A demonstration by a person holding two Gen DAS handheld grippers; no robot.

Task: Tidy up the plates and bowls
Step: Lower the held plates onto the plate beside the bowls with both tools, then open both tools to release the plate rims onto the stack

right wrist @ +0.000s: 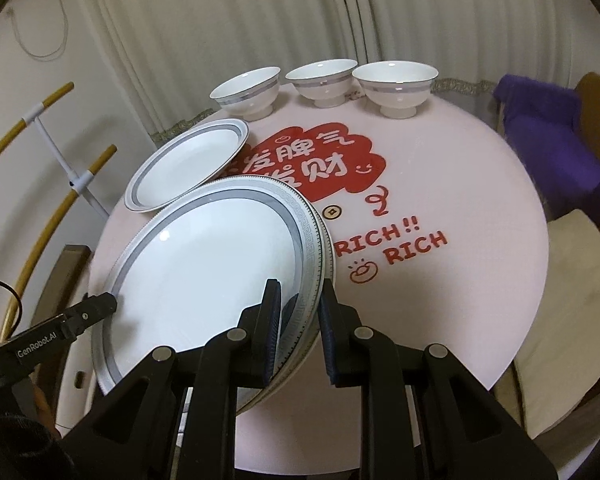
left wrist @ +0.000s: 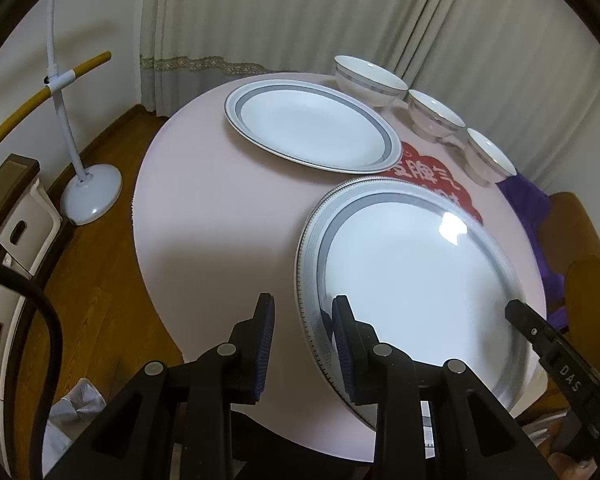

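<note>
The left hand-held gripper (left wrist: 303, 340) straddles the near-left rim of the large plate (left wrist: 412, 280), one finger over the white well and the other outside over the tabletop (left wrist: 204, 208). Its pads stand spread: a strip of pink surface shows between the outer pad and the rim, so nothing is pinched there.

The right hand-held gripper (right wrist: 300, 320) straddles the opposite rim of the same plate, with the patterned grey border running up between its fingers. The outer pad sits right at the plate's edge, but I cannot tell whether the two pads actually press on the rim.

The large plate sits at the near edge of the tabletop, on top of a second plate (right wrist: 328, 256) whose edge peeks out beneath it (only in the right wrist view). A smaller grey-banded plate (left wrist: 312, 128) lies flat just behind it, close but apart. Three white bowls (right wrist: 320, 80) stand upright in a row along the far edge, near a pale curtain (left wrist: 300, 12). A red printed design (right wrist: 320, 160) covers the middle of the tabletop, between the bowls and the stacked plates.
</note>
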